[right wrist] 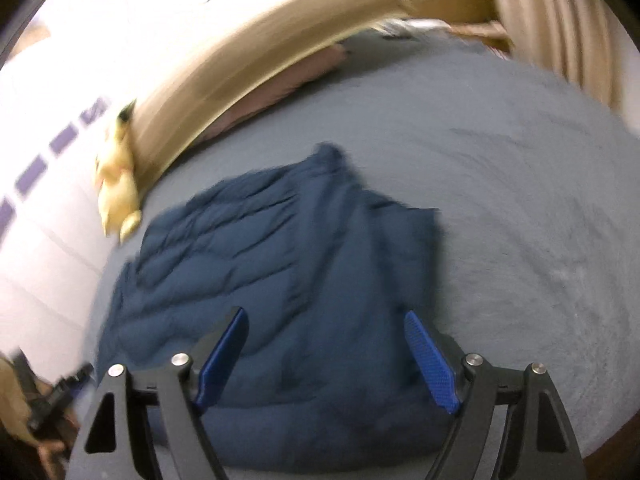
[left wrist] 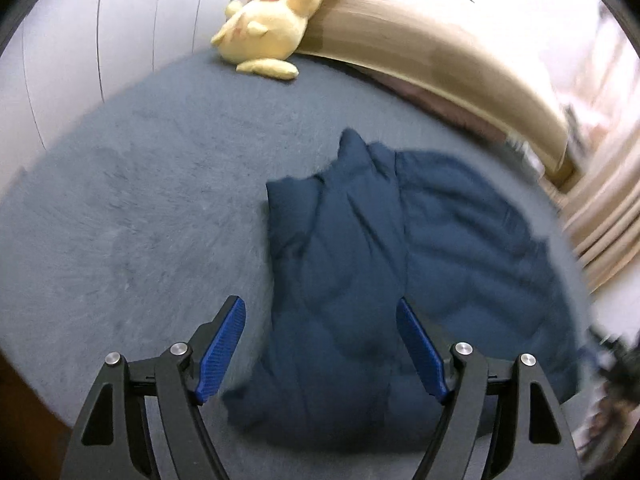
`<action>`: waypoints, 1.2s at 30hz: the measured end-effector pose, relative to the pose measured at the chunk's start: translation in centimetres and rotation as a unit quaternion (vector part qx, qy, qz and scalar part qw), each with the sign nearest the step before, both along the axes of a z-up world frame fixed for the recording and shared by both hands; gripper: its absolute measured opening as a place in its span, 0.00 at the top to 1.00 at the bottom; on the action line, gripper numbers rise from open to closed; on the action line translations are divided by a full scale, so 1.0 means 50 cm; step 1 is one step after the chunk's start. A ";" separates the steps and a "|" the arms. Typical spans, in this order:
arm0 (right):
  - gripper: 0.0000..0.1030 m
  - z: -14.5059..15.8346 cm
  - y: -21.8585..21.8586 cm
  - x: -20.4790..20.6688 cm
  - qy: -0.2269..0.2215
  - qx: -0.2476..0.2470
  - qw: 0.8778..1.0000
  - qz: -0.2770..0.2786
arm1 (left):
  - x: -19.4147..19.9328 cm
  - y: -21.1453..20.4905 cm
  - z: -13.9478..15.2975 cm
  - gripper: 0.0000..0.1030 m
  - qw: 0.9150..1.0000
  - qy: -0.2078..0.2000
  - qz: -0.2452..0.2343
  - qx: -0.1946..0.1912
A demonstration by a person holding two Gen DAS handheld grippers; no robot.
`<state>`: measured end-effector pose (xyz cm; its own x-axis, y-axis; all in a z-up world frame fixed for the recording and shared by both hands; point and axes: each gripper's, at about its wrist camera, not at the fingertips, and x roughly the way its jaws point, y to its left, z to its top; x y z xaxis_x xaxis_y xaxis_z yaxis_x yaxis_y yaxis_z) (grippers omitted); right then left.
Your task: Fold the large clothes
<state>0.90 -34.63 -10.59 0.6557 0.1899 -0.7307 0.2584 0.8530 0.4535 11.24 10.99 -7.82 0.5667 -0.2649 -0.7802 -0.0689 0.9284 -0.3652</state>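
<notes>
A navy quilted jacket (left wrist: 384, 264) is lying on the grey-blue bed (left wrist: 140, 208), puffy and stitched into soft horizontal channels, with one panel folded over itself so a long crease is running down its middle and a pointed bit of fabric is sticking up at its far edge. In the right wrist view the same jacket (right wrist: 288, 280) is sitting in the near centre of the bed (right wrist: 520, 200), whose cover is looking short-piled and fuzzy. The left tool (left wrist: 320, 308) is hovering over the near left part of the jacket with its jaws standing wide apart; its ribbed blue pads (left wrist: 222, 350) are gripping nothing, and whether they are brushing the cloth cannot be told. The right tool (right wrist: 326, 320) is likewise spread wide above the near right part of the jacket, its textured blue pads (right wrist: 434, 364) closing on nothing. Both tools are made of black struts with silver pivot pins. At the far left, a yellow plush toy (left wrist: 266, 26) is leaning against a pale wooden headboard (left wrist: 420, 52); the right wrist view is blurring the toy (right wrist: 116, 188) and the headboard (right wrist: 224, 64). Beige ribbed curtains (right wrist: 560, 28) are hanging at the far right.
</notes>
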 end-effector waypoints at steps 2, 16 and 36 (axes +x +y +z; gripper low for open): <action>0.19 -0.029 -0.064 0.024 0.011 0.056 0.998 -0.008 | 0.040 0.028 -0.007 0.21 0.999 0.011 -0.015 -0.050; 0.57 -0.112 -0.075 0.182 0.078 0.127 0.984 0.100 | 0.174 -0.042 -0.088 0.48 0.991 0.083 -0.097 -0.034; 0.22 0.066 0.079 0.052 -0.042 -0.147 0.988 0.037 | 0.044 -0.100 0.025 0.32 0.995 -0.027 -0.002 0.091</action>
